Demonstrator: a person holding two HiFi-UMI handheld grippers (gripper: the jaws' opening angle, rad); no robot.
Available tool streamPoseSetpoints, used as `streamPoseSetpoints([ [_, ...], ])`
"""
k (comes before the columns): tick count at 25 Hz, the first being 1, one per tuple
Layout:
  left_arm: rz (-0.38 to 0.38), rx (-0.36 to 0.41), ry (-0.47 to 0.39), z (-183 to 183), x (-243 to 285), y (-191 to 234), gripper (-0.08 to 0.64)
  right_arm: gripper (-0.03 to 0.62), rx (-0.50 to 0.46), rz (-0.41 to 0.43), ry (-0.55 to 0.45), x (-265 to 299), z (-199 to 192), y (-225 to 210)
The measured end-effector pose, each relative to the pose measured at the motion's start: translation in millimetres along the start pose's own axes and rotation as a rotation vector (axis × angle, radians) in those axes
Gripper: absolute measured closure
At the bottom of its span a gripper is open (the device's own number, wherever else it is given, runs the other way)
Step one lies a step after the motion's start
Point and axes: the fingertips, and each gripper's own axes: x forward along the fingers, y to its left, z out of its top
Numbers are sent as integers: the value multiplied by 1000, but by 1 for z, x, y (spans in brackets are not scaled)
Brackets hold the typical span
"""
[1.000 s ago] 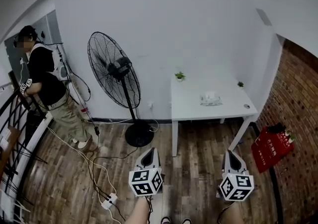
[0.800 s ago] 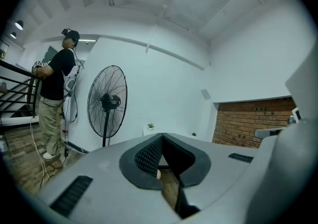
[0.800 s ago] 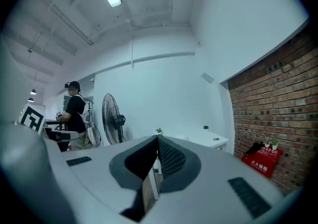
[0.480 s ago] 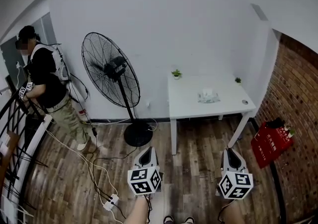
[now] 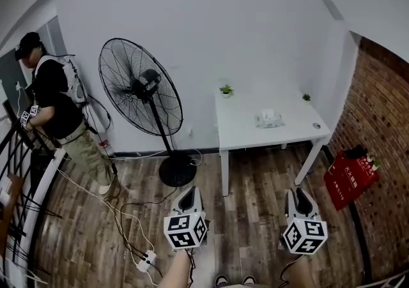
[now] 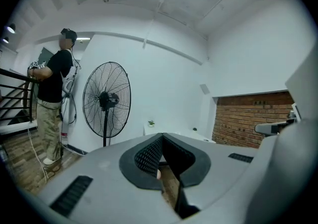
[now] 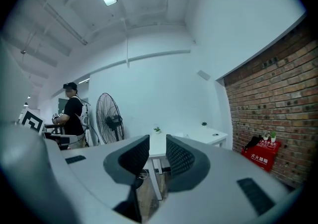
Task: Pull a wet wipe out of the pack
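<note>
The wet wipe pack (image 5: 268, 119) lies on the white table (image 5: 243, 135) against the far wall, well ahead of both grippers. My left gripper (image 5: 190, 199) is held low over the wooden floor, short of the table's left leg. In the left gripper view its tips (image 6: 161, 137) meet, so it is shut on nothing. My right gripper (image 5: 298, 201) hovers over the floor in front of the table's right side. In the right gripper view, the right gripper (image 7: 157, 144) is open by a narrow gap with nothing in it.
A large standing fan (image 5: 142, 89) is left of the table. A person (image 5: 57, 105) stands at a railing far left. Cables and a power strip (image 5: 147, 258) lie on the floor. A red box (image 5: 348, 178) leans on the brick wall. Small plants (image 5: 225, 90) stand on the table.
The head view has drifted, so the table and pack sit slightly higher in the frame and both grippers slightly lower. Neither gripper's jaws have visibly changed.
</note>
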Motion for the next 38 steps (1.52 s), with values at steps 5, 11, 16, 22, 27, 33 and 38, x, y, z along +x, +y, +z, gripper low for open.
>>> streamPoseSetpoints([
  [5, -42, -10, 20, -2, 12, 5, 557, 488, 35, -32, 21, 6, -13, 1],
  [11, -53, 11, 39, -6, 38, 9, 557, 488, 53, -52, 57, 26, -28, -7],
  [16, -57, 5, 63, -12, 67, 15, 557, 489, 57, -56, 65, 55, -30, -15],
  [22, -24, 4, 65, -11, 110, 22, 557, 489, 67, -24, 75, 109, -29, -30],
  [27, 5, 8, 61, 1, 145, 28, 557, 489, 61, 10, 75, 159, -15, -37],
  [33, 57, -8, 45, 16, 184, 43, 557, 494, 55, 39, 82, 212, 1, -48],
  [38, 79, -24, 26, 25, 225, 47, 557, 499, 44, 50, 79, 253, 13, -62],
])
